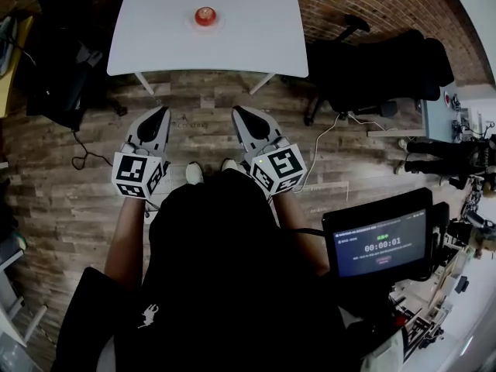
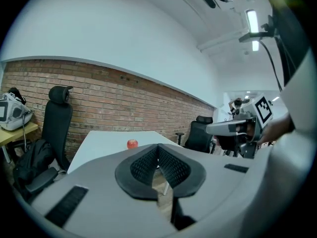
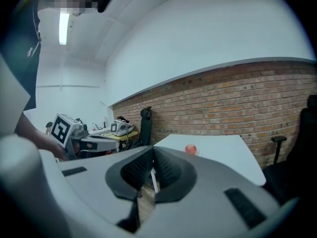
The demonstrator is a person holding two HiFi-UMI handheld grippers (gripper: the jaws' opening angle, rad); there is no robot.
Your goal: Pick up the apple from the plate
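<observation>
The apple (image 1: 204, 15) sits, seemingly stem-up, on its plate (image 1: 219, 23) on the white table (image 1: 256, 41) beside an office chair (image 1: 372, 72), well beyond your left gripper (image 1: 161, 112) and right gripper (image 1: 239, 111), each with its jaws pressed together.

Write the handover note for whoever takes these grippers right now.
Left gripper: shut, empty, over the floor short of the table.
Right gripper: shut, empty, level with the left.
Apple: on its plate, toward the table's far edge, untouched.
Done: nothing.
Left: step up to the table, open one gripper, close on the apple, lift it.
</observation>
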